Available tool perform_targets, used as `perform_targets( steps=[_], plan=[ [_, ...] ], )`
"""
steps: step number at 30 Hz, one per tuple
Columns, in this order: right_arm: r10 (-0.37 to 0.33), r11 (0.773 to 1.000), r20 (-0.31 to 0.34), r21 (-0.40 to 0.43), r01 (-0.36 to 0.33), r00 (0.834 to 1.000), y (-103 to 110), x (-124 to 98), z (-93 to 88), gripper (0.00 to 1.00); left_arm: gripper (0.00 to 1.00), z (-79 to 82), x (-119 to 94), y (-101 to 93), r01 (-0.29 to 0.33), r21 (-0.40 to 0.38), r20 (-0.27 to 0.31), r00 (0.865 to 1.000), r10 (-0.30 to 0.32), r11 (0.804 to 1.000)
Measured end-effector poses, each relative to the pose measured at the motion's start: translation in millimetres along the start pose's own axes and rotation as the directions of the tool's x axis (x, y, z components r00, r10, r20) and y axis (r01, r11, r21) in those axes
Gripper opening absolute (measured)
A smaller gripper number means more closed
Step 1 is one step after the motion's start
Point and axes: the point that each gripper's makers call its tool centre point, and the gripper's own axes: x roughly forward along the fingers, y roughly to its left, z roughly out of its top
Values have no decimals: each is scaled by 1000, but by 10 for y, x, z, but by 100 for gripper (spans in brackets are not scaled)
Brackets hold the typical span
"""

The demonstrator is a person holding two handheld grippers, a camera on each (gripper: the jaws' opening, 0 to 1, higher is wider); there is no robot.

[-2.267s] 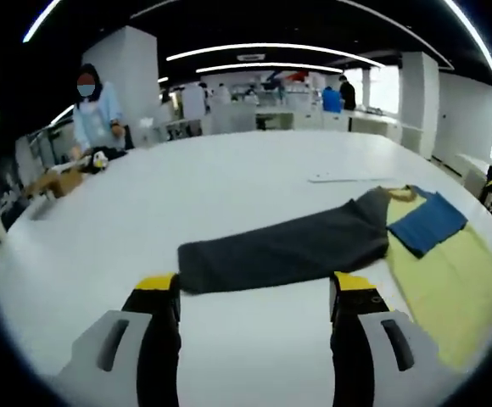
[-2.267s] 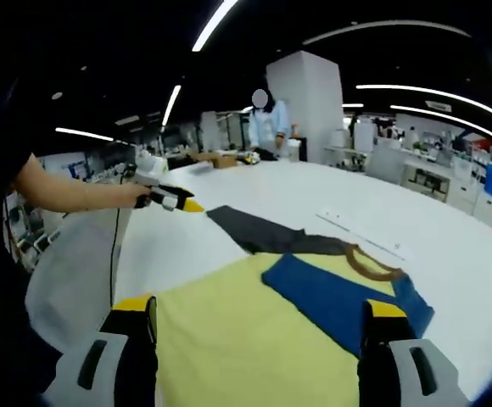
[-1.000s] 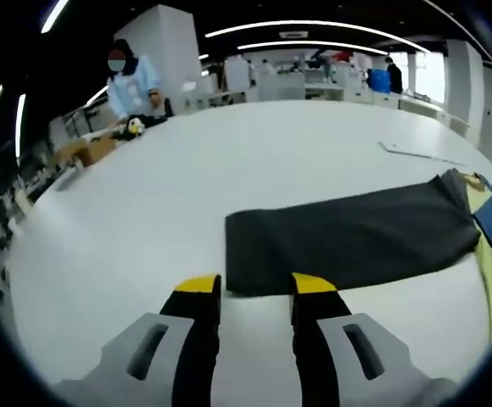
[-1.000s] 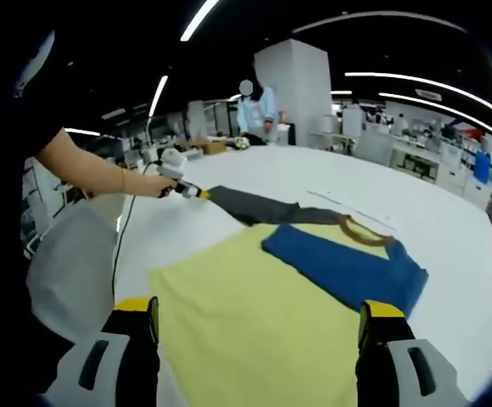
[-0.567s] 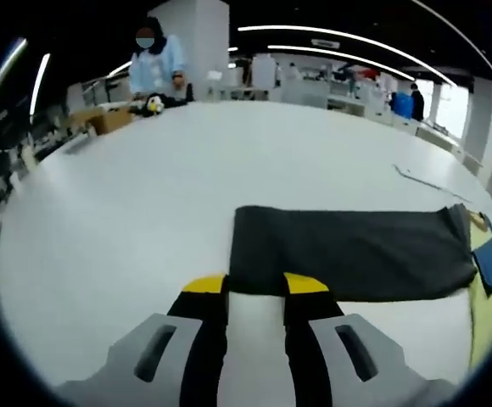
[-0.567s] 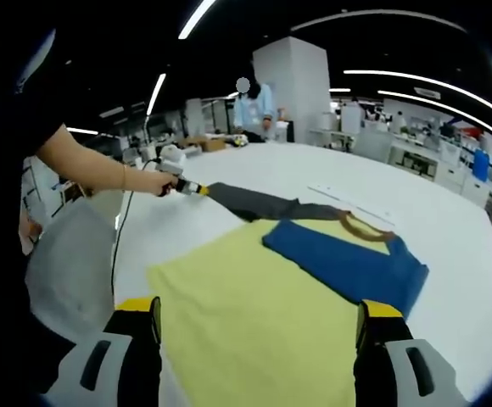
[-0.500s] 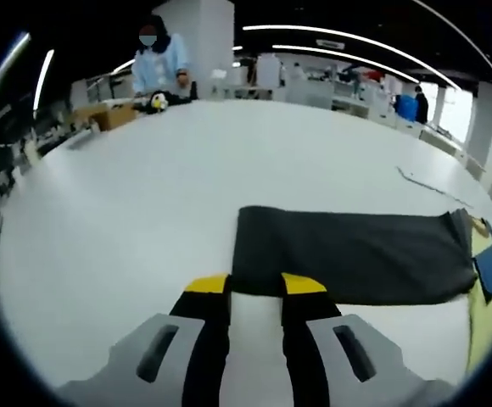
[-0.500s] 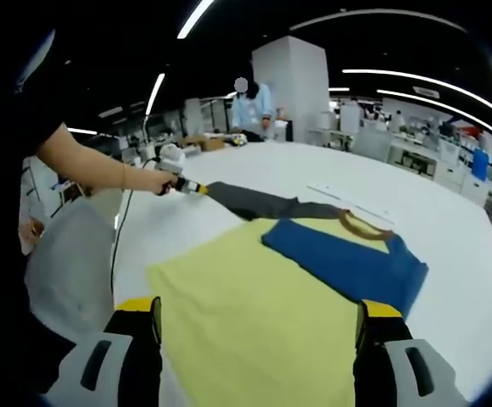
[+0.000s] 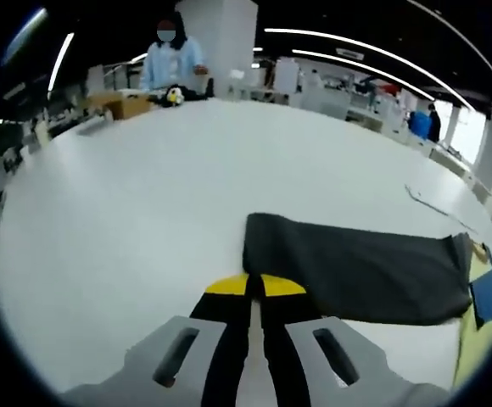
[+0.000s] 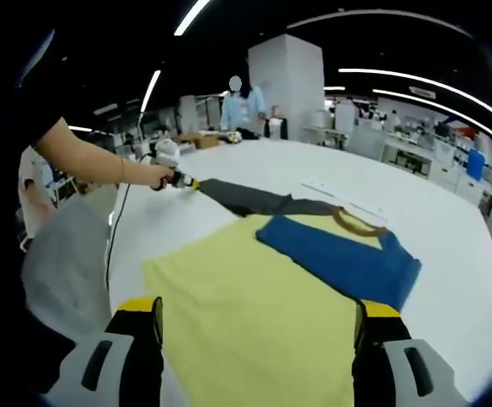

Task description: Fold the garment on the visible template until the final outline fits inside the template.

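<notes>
Grey sleeve (image 9: 356, 267) just beyond clenched left tongs (image 9: 255, 287), right tongs (image 10: 254, 312) spread over yellow template (image 10: 254, 297)

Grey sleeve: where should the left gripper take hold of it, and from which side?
Probably at the cuff end of the grey sleeve, coming in low from the bare table. That short edge lies flat and free, facing the left gripper, whose jaws meet near its corner.

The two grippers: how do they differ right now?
The left gripper has its jaws closed together at the edge of the dark sleeve; whether cloth is pinched I cannot tell. The right gripper has its jaws wide apart, above the yellow garment, touching nothing. The left sits low at the table; the right hangs higher. Both have yellow-tipped black jaws on grey bodies.
</notes>
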Motion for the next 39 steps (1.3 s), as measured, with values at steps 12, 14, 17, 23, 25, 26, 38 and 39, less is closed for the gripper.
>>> perform_targets(
  steps=[12, 14, 17, 23, 25, 26, 38, 39],
  plan=[
    [-5, 1000, 10, -2, 5, 1000, 4, -25, 16, 93, 0, 203, -96, -221, 73, 62, 42, 996, -75, 995],
    [-5, 1000, 16, -3, 5, 1000, 8, -36, 28, 93, 0, 246, -122, -294, 89, 91, 51, 994, -94, 992],
    [-6, 1000, 21, -2, 6, 1000, 7, -49, 37, 93, 0, 319, -164, -409, 125, 80, 71, 989, -130, 989],
    [-6, 1000, 27, 1, 6, 1000, 12, -83, 30, 94, 0, 421, -280, -683, 174, 143, 92, 978, -188, 974],
    [-7, 1000, 31, -2, 7, 1000, 20, -92, 30, 94, 0, 441, -325, -765, 198, 125, 99, 973, -211, 972],
    [-6, 1000, 29, -1, 6, 1000, 23, -98, 25, 95, 0, 451, -336, -788, 202, 124, 101, 971, -215, 971],
    [-17, 1000, 23, -2, 17, 1000, 24, -147, -20, 95, 0, 557, -579, -1385, 333, 92, 134, 930, -343, 938],
    [-17, 1000, 24, -2, 18, 1000, 24, -148, -18, 95, 0, 568, -597, -1433, 344, 89, 138, 925, -354, 935]
  ],
)
